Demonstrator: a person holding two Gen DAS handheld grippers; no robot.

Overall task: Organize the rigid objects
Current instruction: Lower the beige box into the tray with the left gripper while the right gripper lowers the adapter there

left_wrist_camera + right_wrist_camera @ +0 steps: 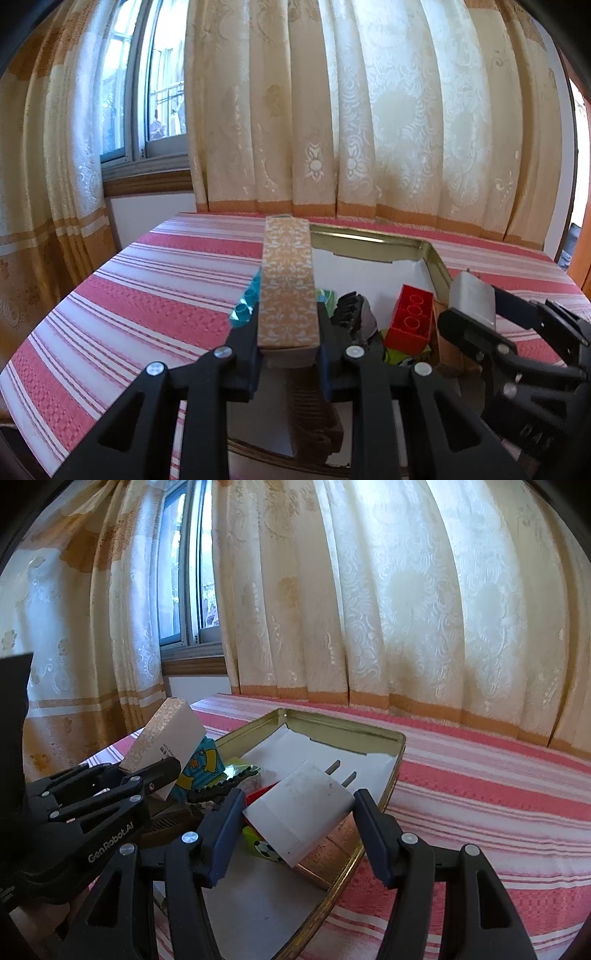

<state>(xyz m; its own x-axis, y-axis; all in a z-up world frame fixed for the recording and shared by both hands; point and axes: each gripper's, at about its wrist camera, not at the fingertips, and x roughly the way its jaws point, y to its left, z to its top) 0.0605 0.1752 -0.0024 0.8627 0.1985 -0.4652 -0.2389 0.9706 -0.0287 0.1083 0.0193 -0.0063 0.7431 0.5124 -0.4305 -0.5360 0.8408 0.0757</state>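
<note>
My left gripper [288, 332] is shut on a long orange box with a white floral pattern [287, 280], held over the near left part of a gold-rimmed tin tray [369, 240]. The box points away from me, its far end tilted upward. My right gripper [300, 812] is shut on a white plug adapter [303, 794] with two metal prongs, above the tray's [343, 727] near right side. From the left wrist the adapter [472, 295] shows at the right. In the tray lie a red brick [412, 317], a blue brick [245, 302] and a black toothed piece [349, 310].
The tray is lined with white paper and sits on a red and white striped tablecloth [480, 794]. A brown comb [314, 417] lies under the left gripper, and a green piece with a football print [260, 843] under the adapter. Cream curtains [369, 110] and a window stand behind the table.
</note>
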